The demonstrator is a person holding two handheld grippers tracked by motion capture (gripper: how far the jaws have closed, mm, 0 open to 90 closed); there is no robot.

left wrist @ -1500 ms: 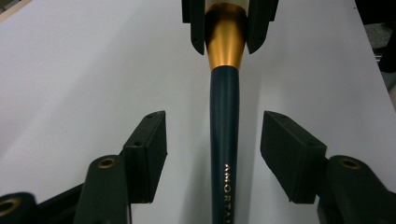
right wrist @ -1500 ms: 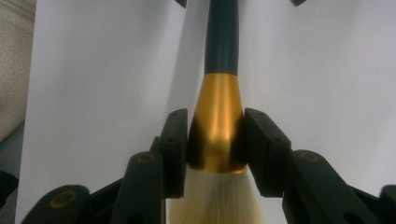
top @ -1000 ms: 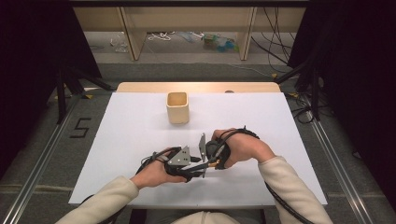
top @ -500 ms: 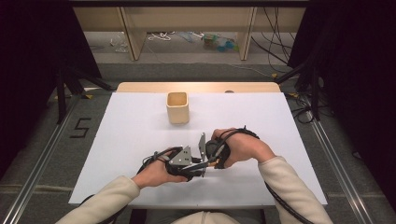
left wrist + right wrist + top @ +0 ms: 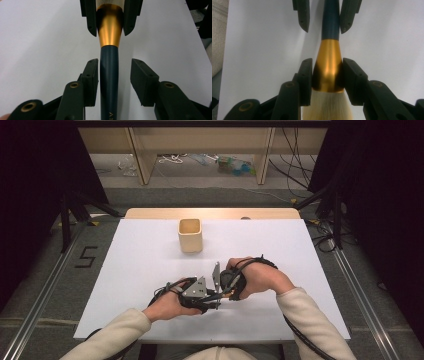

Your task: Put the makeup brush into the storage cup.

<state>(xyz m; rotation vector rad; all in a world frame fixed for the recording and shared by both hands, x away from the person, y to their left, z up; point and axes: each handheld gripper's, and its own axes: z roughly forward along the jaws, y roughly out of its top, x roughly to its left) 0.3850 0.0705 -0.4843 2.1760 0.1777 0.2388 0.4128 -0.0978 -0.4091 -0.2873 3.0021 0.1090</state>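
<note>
Left gripper fingers have just been closing around the brush handle; both hands hold the same place as before.
Left fingers: narrow; one touches the dark handle, the other stands clear. Right gripper fingers clamp the gold ferrule, bristles toward its camera. Brush held level just above the white table, near the front edge; wooden cup well beyond.

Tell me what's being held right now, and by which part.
A makeup brush: the right gripper clamps its gold ferrule; the left gripper jaws, just closing around the dark handle, don't yet grip both sides.
</note>
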